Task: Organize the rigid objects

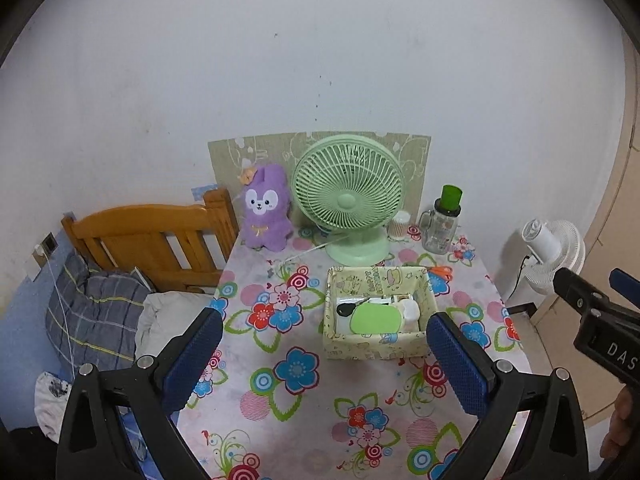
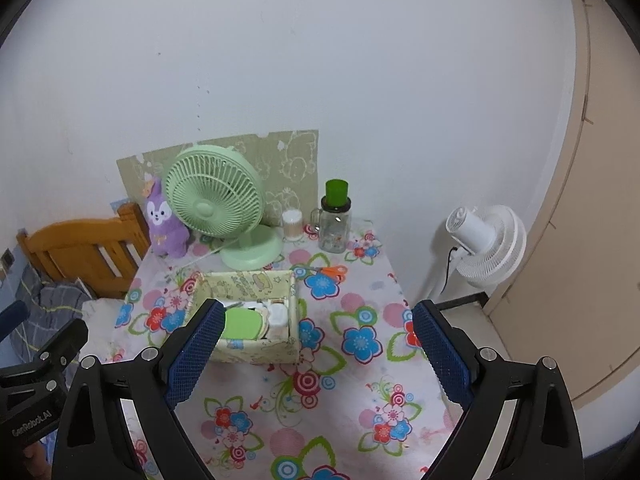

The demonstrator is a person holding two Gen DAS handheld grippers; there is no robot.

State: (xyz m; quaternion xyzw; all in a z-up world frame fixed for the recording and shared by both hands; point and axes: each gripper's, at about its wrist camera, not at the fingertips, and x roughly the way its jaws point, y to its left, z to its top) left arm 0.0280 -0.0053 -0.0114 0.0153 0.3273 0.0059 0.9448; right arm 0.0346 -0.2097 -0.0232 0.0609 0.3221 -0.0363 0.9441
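Note:
A pale yellow patterned box (image 1: 374, 345) stands on the floral table (image 1: 296, 400). It holds a green oval item (image 1: 375, 319), a black key-like item (image 1: 346, 309) and white containers (image 1: 409, 309). Orange-handled scissors (image 1: 442, 271) lie behind the box at its right. My left gripper (image 1: 324, 334) is open and empty, held above the table in front of the box. My right gripper (image 2: 316, 330) is open and empty, to the right of the box (image 2: 256, 350); the scissors (image 2: 334, 271) show there too. The right gripper also shows at the right edge of the left wrist view (image 1: 592, 296).
A green desk fan (image 1: 347, 196), a purple plush toy (image 1: 266, 208), a cotton-swab jar (image 1: 400, 225) and a glass mug with a green cup (image 1: 442, 224) stand along the wall. A wooden bed frame (image 1: 152, 236) with bedding is left; a white floor fan (image 2: 488, 244) is right.

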